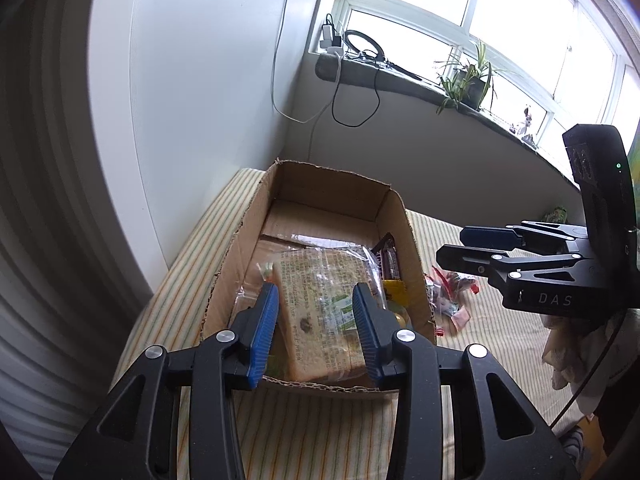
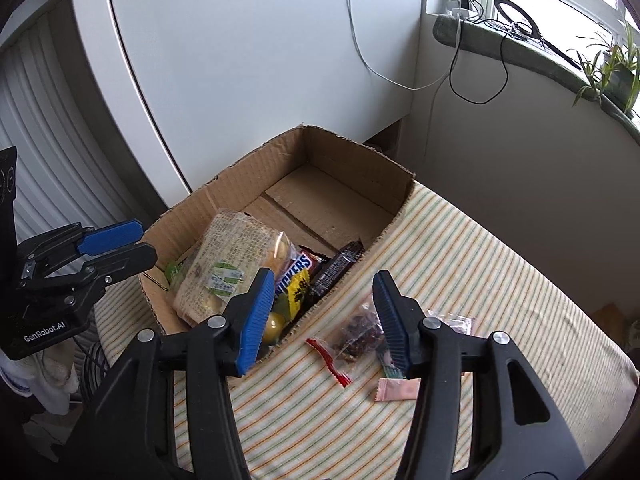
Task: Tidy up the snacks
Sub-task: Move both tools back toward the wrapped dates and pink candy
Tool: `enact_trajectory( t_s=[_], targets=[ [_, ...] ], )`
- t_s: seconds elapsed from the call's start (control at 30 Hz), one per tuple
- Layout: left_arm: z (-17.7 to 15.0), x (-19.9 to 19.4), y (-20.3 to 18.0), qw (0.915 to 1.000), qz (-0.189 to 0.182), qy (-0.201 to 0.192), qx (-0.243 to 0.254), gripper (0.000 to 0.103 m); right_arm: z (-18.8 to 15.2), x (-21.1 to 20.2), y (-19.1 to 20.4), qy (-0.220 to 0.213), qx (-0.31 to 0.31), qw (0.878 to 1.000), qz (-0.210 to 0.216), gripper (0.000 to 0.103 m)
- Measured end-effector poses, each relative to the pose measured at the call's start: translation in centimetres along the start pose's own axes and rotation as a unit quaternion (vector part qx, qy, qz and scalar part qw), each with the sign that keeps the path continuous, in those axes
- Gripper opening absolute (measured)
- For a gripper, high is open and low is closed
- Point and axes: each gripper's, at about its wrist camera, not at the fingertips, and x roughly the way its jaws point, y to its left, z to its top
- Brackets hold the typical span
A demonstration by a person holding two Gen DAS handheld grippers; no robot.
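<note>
While both sets of jaws stand released and empty, the clear dried-fruit packet (image 2: 360,334) near the cardboard box (image 2: 360,168) on the striped bed should be taken by the right gripper (image 2: 320,316); the bread pack (image 1: 320,312) under the left gripper (image 1: 316,332) is boxed.

box (image 2: 248,176): brown cardboard | cloth (image 2: 480,264): cream, green-orange stripes | Snickers wrapper (image 2: 294,272): brown-yellow | gripper pads (image 2: 256,320): blue

place: home | signs: windowsill plant (image 1: 468,80), striped tablecloth (image 2: 460,240)
</note>
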Motion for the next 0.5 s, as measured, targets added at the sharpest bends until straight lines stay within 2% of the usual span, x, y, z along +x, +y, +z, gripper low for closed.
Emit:
enact_trajectory(
  t_s=[0.33, 0.5],
  targets=[
    [-0.7, -0.3, -3.9, 0.9991, -0.036, 0.005, 0.022, 0.037, -2.0, -1.7, -7.1, 0.009, 0.056, 0.997, -0.042, 0.054],
    [-1.4, -0.2, -6.8, 0.9972, -0.061, 0.016, 0.040, 0.037, -3.3, -0.8, -10.5, 0.033, 0.097, 0.994, -0.036, 0.054]
  ],
)
